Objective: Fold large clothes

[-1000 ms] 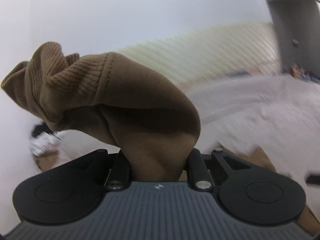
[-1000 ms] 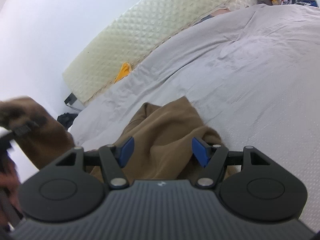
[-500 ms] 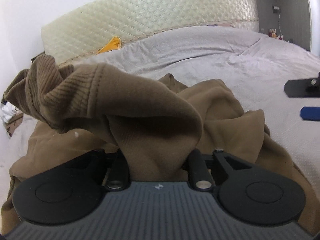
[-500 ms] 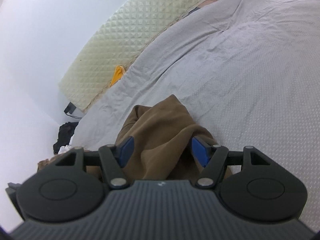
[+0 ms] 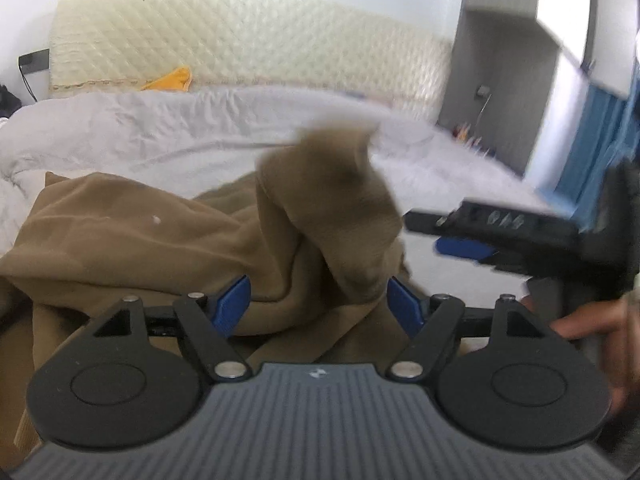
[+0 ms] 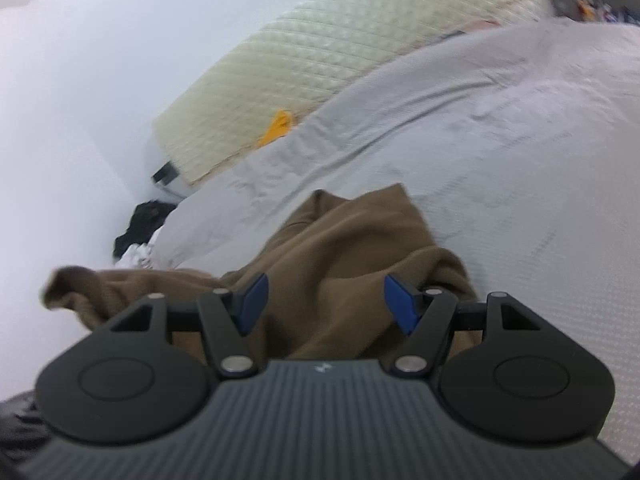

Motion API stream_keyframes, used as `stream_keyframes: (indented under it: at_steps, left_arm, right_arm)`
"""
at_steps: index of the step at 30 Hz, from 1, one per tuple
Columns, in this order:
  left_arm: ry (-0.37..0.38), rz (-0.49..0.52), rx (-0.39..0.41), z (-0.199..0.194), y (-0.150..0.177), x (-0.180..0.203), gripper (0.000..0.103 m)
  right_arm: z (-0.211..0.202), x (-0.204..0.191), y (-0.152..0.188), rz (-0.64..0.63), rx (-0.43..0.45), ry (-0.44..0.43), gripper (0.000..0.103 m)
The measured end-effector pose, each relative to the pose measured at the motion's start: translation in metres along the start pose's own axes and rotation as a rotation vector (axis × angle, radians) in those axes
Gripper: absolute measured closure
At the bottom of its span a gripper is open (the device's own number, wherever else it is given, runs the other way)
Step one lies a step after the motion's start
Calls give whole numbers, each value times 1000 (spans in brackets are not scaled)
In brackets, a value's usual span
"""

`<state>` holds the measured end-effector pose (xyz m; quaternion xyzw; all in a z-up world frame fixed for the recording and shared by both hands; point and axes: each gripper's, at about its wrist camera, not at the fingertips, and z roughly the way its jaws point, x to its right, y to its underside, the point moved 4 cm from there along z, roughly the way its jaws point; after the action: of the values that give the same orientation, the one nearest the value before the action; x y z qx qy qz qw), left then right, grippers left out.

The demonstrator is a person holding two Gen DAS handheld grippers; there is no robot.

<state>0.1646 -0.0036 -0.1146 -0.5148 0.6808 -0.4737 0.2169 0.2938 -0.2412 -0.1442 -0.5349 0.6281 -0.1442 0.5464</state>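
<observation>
A brown sweatshirt (image 5: 140, 240) lies crumpled on the grey bed sheet (image 5: 160, 128). My left gripper (image 5: 319, 302) hangs low over it with its jaws opening. A blurred ribbed sleeve end (image 5: 340, 200) drops between the blue pads (image 5: 234, 300), which stand clear of it. In the right wrist view my right gripper (image 6: 326, 302) stands open above another fold of the sweatshirt (image 6: 352, 248), the cloth lying between the fingers without being pinched. The right gripper's fingers (image 5: 480, 220) and a hand (image 5: 580, 320) show at the right of the left wrist view.
A cream quilted headboard (image 5: 240, 40) backs the bed, with a yellow cloth (image 5: 172, 80) at its foot. A grey cabinet (image 5: 500, 80) stands to the right. Dark clothes (image 6: 140, 224) lie on the floor beside the bed's left edge.
My left gripper came down over the bed and opened, letting go of the ribbed sleeve end it held. The right gripper stayed open over the sweatshirt.
</observation>
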Motion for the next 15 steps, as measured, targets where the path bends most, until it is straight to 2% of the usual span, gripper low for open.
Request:
stream_keyframes:
  at_steps: [5, 7, 11, 12, 15]
  left_arm:
    - [42, -108, 106, -28, -6, -37, 24]
    - [38, -157, 133, -37, -7, -59, 24]
    - [-14, -243, 110, -33, 0, -105, 24]
    - [-45, -260, 103, -27, 2, -116, 24]
    - [-108, -326, 108, -19, 3, -146, 24]
  right_arm:
    - [-15, -23, 0, 14, 49, -72, 35]
    - [-24, -29, -2, 39, 70, -101, 31]
    - [-41, -34, -12, 81, 138, -93, 23]
    - [-42, -34, -15, 86, 147, -86, 16]
    - [-40, -41, -16, 66, 141, -114, 15]
